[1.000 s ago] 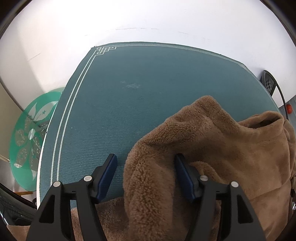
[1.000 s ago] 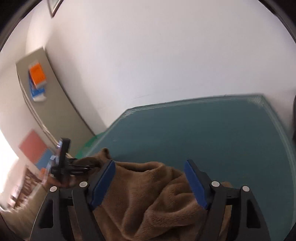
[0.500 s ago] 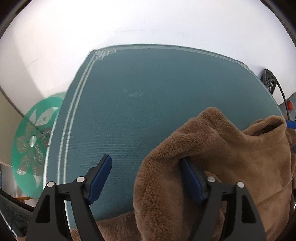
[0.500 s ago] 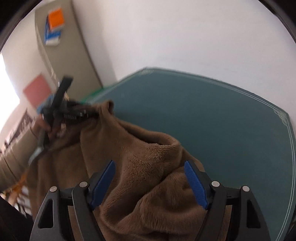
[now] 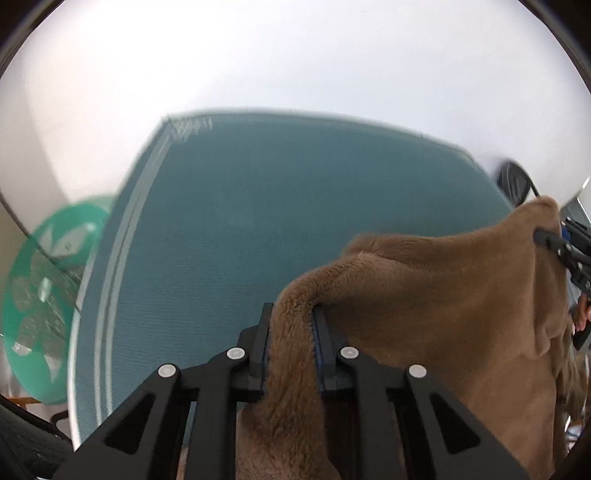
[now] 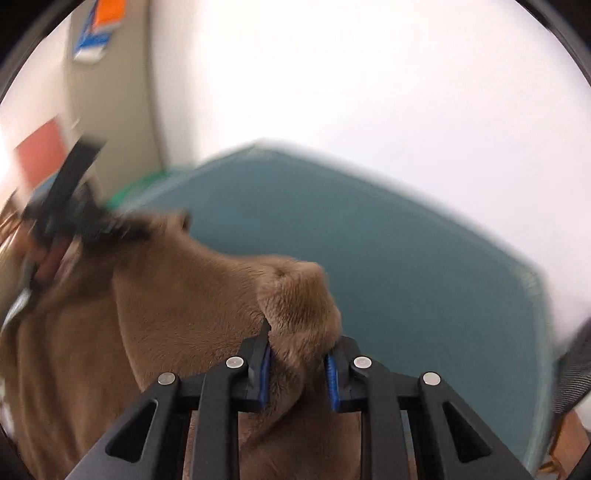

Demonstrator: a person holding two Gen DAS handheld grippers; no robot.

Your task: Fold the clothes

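Both tongs have just closed on the brown fleece garment (image 5: 443,314): my left gripper (image 5: 291,332) pinches one bunched edge, my right gripper (image 6: 299,354) another at three o'clock. It hangs over the teal table (image 5: 258,221), unfolded; every fold remains.

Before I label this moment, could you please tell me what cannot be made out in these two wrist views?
- Brown fleece garment: its type and lower part, cut off by the bottom edge in both views.
- Left gripper: pad contact buried in fleece, left view.
- Right gripper: the same, right view.
- Orange and blue items on the cabinet: motion-blurred, right view.
- Dark object beyond the teal mat: blurred, left view.
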